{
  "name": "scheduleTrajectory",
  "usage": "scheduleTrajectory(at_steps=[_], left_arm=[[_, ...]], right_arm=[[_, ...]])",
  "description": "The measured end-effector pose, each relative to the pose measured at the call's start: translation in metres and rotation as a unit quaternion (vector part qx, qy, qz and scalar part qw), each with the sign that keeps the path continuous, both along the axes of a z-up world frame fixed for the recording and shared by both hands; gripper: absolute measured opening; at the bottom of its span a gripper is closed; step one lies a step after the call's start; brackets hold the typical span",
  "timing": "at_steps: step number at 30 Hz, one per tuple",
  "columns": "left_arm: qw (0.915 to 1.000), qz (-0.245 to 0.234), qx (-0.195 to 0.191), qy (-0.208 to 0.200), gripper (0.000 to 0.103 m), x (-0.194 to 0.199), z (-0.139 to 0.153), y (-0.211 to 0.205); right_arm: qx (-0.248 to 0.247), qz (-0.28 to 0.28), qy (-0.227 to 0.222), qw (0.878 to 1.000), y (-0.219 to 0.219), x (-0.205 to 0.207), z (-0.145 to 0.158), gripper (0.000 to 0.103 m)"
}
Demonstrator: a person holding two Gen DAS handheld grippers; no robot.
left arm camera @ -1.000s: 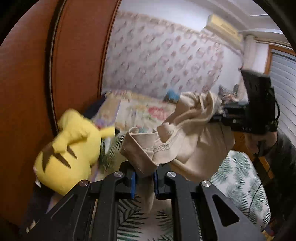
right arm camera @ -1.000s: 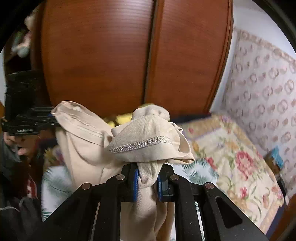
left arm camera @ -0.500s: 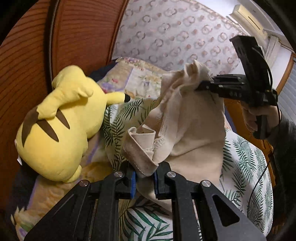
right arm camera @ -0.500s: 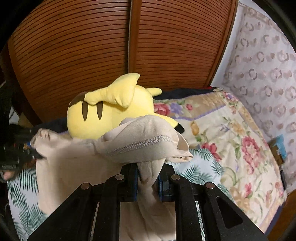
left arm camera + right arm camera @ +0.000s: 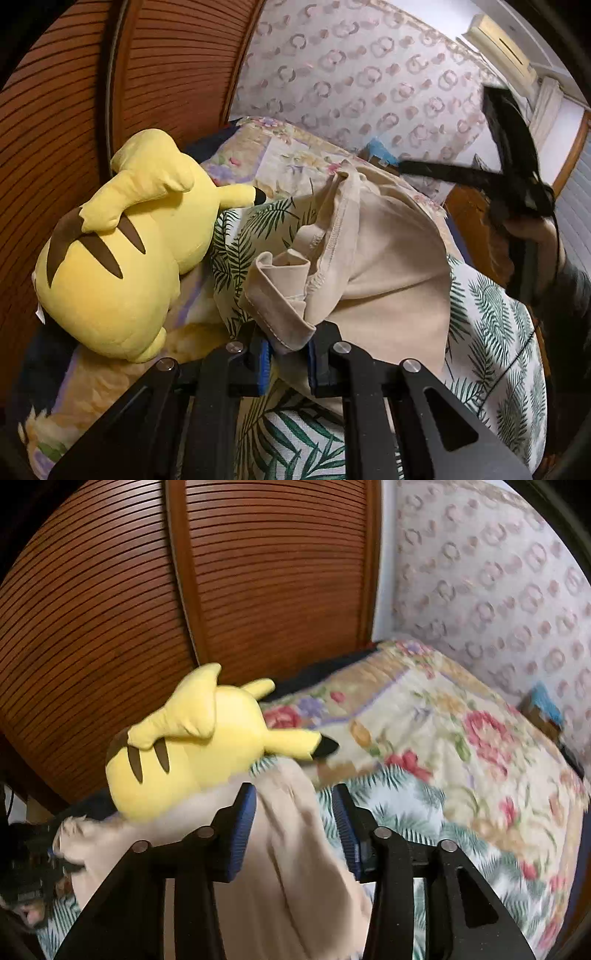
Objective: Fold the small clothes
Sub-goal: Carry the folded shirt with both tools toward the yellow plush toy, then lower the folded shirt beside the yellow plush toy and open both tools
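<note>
Leaf-print bedspread (image 5: pixel 491 314) underlies beige garment (image 5: pixel 388 280), pinched by left claw (image 5: pixel 290 360); right claw (image 5: pixel 293 827) seemingly wide.

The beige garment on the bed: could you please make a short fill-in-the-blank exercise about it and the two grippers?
1. The left gripper is shut on a folded ____ of the beige garment.
2. The right gripper has its fingers ____, with the cloth loose between them.
3. The plush toy beside the garment is ____ in colour.
4. The cover under the garment shows green ____.

Missing words: edge; open; yellow; leaves
</note>
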State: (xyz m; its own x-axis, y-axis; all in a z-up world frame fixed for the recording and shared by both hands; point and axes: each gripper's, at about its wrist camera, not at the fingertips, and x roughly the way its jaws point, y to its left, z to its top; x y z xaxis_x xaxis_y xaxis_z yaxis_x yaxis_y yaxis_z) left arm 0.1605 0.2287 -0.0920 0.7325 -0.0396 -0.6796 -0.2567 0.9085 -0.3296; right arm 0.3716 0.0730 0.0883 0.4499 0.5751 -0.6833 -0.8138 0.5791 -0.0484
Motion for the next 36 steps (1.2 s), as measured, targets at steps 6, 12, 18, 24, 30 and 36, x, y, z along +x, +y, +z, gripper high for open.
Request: scheduleTrajectory(at_steps=[6,12,18,24,30,36], left_arm=[[0.9999,-0.007,0.011,0.008,0.015,0.001,-0.002,-0.002],[0.9998,-0.009,0.01,0.016,0.015,0.004,-0.005,-0.004],[0.9996,-0.012,0.01,0.021,0.015,0.004,-0.006,-0.005],[0.9996,-0.013,0.005,0.023,0.015,-0.002,-0.007,-0.006],[0.9997,0.005,0.002,0.026,0.021,-0.008,-0.007,-0.004],[0.9986,0.026,0.045,0.008,0.033,-0.023,0.004,-0.001]], right_arm=[[0.008,-0.065,0.054,0.996,-0.058,-0.014,-0.03,0.074],[0.053,-0.091,0.138,0.985,-0.081,-0.017,-0.047,0.074],[0.083,-0.092,0.184,0.975,-0.073,-0.002,-0.066,0.074],[0.087,-0.051,0.161,0.982,-0.052,0.023,-0.069,0.013],[0.067,-0.042,0.09,0.993,-0.028,0.024,-0.057,0.013],[0.023,-0.061,0.074,0.995,-0.028,0.025,-0.079,0.029]])
